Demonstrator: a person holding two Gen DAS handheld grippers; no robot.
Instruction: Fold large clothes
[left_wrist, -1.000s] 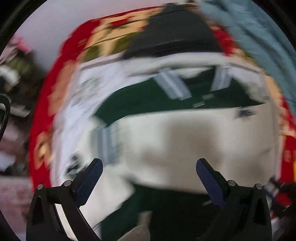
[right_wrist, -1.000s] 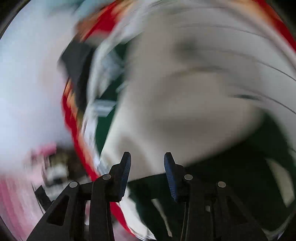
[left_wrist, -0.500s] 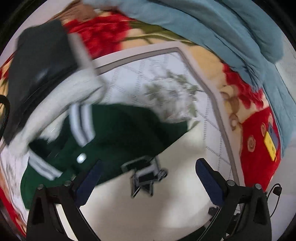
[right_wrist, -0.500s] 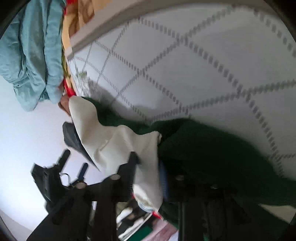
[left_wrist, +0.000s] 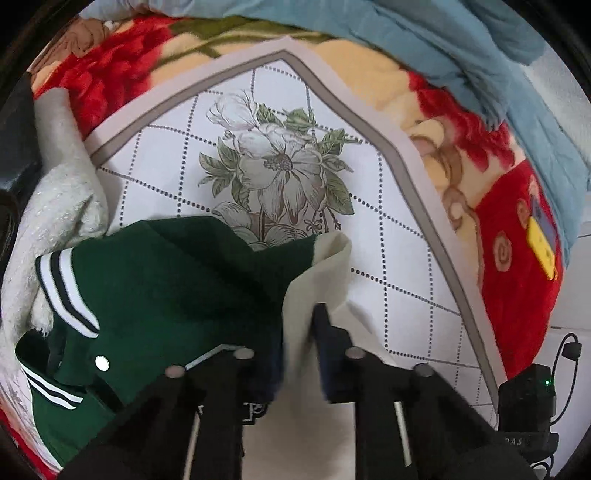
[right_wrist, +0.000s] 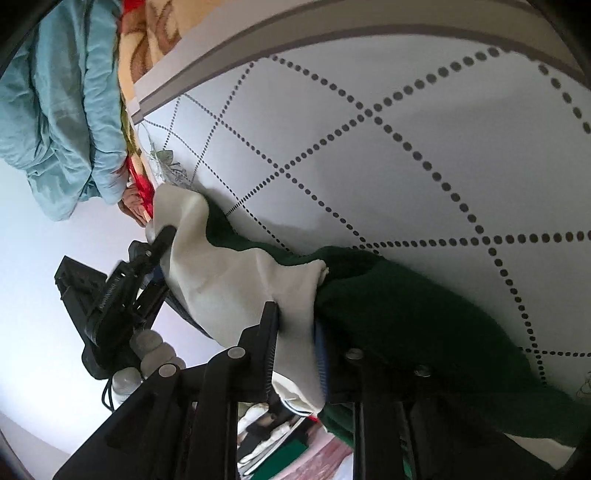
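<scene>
A home bedroom. A white quilted bed cover printed with a grey flower (left_wrist: 280, 166) lies over a red and cream floral fleece blanket (left_wrist: 436, 110). A crumpled pale blue duvet (left_wrist: 480, 48) is heaped beside them.

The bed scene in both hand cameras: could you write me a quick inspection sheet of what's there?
Surface: white mat with dotted diamonds and a flower print, over a red floral blanket.
Job's things: green jacket with cream sleeve, bunched on the mat.
Clutter: blue quilt, white fleece, yellow card.
Tongs: left tongs just closed, pinching the cream sleeve; right tongs clamp it too.
Cables: black lead by a black box.
Surroundings: pale wall.
</scene>
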